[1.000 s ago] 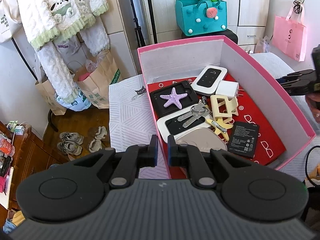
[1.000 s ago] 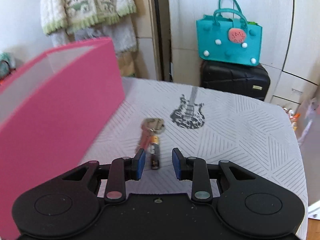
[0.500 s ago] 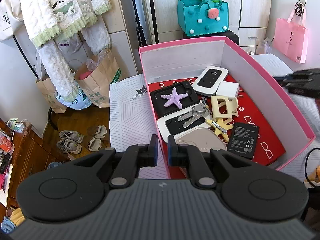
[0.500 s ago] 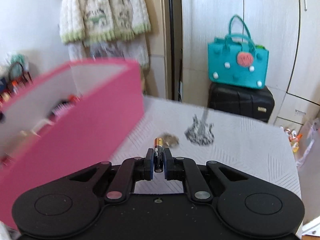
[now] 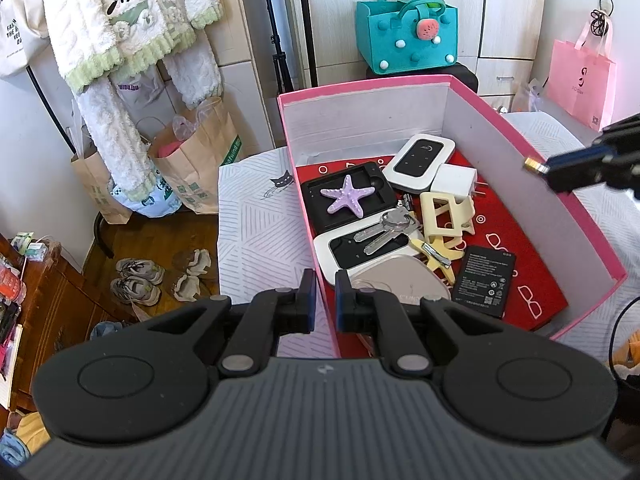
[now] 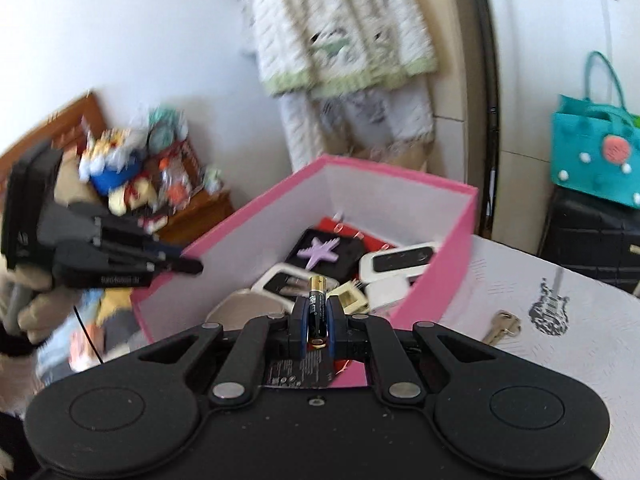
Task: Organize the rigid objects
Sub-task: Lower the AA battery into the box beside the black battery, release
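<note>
A pink box (image 5: pixel 536 168) with white inner walls holds several rigid items: a purple starfish (image 5: pixel 349 199), keys (image 5: pixel 385 229), a white router (image 5: pixel 420 158), a cream hair clip (image 5: pixel 446 212) and a flat black battery (image 5: pixel 483 280). My left gripper (image 5: pixel 322 301) is shut on the box's near left wall. My right gripper (image 6: pixel 317 320) is shut on a black AA battery (image 6: pixel 317 305), held over the box's right rim (image 6: pixel 436 280). It shows at the right edge of the left wrist view (image 5: pixel 576 168).
A loose key (image 6: pixel 500 326) lies on the white patterned tablecloth (image 6: pixel 560 360) right of the box. A teal felt bag (image 5: pixel 406 36) on a black suitcase, paper bags (image 5: pixel 200 152), a pink bag (image 5: pixel 580 76) and shoes (image 5: pixel 136 276) surround the table.
My right gripper shut on the AA battery, lifted it off the cloth and swung left over the box. The left gripper stayed on the box wall.
</note>
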Tool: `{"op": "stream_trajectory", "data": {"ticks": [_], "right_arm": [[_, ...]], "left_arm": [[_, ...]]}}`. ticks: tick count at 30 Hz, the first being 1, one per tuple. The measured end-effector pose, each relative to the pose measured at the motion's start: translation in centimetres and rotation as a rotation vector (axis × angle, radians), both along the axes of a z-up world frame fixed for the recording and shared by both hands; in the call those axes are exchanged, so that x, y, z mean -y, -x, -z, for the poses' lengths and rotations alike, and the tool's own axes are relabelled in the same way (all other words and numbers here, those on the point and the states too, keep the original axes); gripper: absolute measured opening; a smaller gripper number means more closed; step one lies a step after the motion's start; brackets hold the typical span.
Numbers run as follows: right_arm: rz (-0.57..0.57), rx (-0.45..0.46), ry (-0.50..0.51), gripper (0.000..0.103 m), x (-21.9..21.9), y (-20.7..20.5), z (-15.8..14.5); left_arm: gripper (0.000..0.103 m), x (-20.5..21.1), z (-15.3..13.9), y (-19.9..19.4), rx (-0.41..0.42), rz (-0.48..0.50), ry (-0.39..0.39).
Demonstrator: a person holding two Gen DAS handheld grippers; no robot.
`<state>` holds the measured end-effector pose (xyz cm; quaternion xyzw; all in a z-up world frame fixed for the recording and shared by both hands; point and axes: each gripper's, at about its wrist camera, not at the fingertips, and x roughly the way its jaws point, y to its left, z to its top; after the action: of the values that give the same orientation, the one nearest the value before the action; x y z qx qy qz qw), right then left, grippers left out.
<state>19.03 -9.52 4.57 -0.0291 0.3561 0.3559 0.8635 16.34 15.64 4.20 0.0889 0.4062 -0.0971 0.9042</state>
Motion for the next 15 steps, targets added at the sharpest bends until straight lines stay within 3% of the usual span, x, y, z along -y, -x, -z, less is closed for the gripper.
{"op": "stream_trajectory", "data": {"ticks": [6, 15], "right_arm": [[0.003, -0.012, 0.106, 0.012, -1.5, -0.2, 0.9], [0.060, 0.056, 0.079, 0.013, 0.3, -0.2, -0.8]], "left_arm": [[0.008, 0.0, 0.0, 0.2, 0.001, 0.002, 0.015], [0.008, -0.1, 0.0, 0.2, -0.002, 0.002, 0.018]]}}
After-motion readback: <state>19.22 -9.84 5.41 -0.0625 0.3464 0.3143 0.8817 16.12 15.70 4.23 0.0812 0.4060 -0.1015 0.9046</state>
